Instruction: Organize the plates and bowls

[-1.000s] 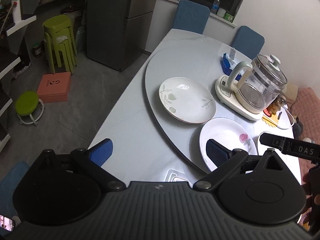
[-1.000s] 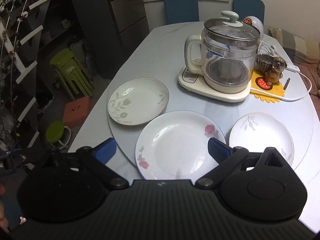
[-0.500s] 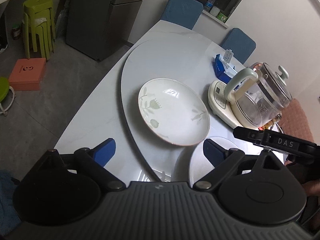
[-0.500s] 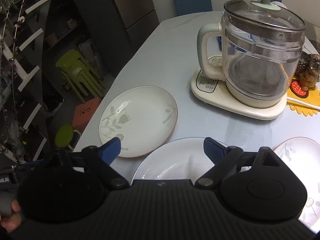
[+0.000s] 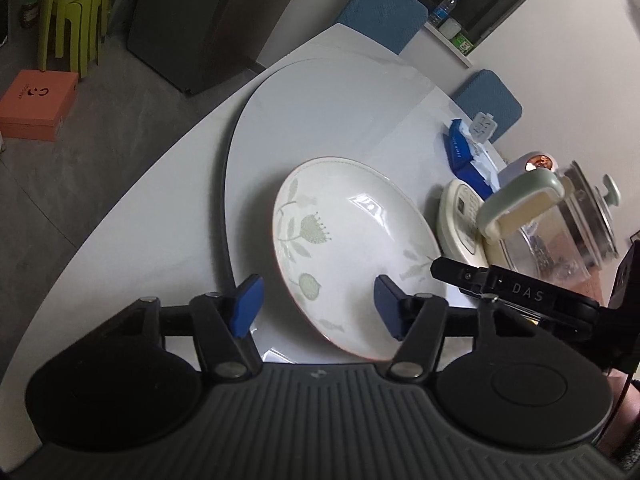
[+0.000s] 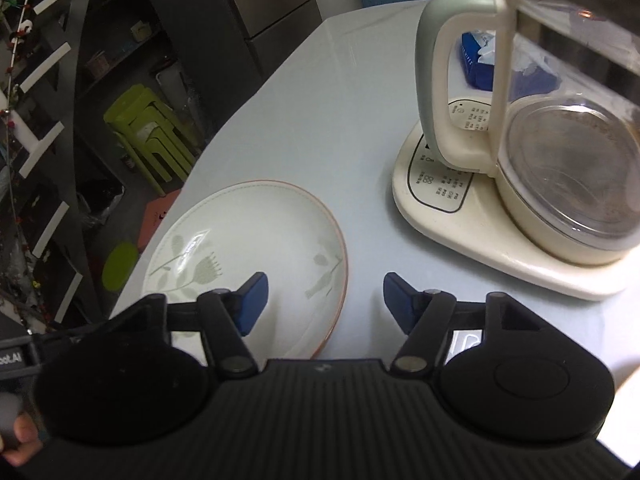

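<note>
A cream plate with green leaf prints [image 5: 352, 236] lies on the round grey turntable [image 5: 320, 112] of the pale table. My left gripper [image 5: 319, 310] hovers at its near left rim. Its jaws are closing, with the rim between them and no pad touching it. In the right wrist view the same plate [image 6: 248, 236] sits at the lower left. My right gripper [image 6: 325, 300] straddles its right rim, one finger over the plate and one over the table. Its jaws are also closing without contact. Part of the right gripper's body [image 5: 512, 292] shows at the right of the left wrist view.
A glass kettle on a cream base [image 6: 560, 168] stands just right of the plate, close to my right gripper. Behind it lies a blue tissue pack [image 5: 460, 148]. Blue chairs [image 5: 380, 12] stand at the far edge. Green stools [image 6: 148, 128] and an orange box [image 5: 36, 104] are on the floor.
Both grippers came down and forward onto the leaf plate and their jaws narrowed. The flowered plate and the small plate passed out of view beneath them.
</note>
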{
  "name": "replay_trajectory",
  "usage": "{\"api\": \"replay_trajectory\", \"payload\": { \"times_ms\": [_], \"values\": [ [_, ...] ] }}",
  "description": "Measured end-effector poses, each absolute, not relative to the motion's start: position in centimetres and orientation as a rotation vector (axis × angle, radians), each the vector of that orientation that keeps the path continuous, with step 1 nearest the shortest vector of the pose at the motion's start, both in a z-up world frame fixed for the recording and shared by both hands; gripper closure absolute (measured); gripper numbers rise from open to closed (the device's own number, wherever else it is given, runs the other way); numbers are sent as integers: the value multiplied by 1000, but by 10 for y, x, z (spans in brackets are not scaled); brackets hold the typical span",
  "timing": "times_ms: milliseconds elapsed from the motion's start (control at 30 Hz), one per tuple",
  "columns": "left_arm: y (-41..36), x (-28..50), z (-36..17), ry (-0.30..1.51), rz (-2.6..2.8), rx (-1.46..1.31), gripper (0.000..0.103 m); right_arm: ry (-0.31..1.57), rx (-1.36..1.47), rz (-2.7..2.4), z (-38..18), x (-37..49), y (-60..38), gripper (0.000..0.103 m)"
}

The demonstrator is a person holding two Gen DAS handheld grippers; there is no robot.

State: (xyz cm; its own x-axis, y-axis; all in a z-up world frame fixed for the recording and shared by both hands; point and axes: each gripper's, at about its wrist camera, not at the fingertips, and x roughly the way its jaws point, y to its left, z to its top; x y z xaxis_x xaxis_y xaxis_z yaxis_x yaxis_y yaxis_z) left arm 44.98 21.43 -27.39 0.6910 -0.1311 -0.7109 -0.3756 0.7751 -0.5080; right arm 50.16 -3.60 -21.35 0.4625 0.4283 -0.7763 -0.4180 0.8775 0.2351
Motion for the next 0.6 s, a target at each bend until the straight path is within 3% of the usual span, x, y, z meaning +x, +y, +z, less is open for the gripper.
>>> {"api": "replay_trajectory", "payload": {
  "times_ms": [267, 600],
  "values": [
    [221, 468, -297, 803, 156, -712, 62, 972, 36, 525, -235, 527, -29, 65],
    [228, 480, -310, 810, 183, -687, 71, 962, 86, 608, -249, 542, -21, 78]
  ]
}}
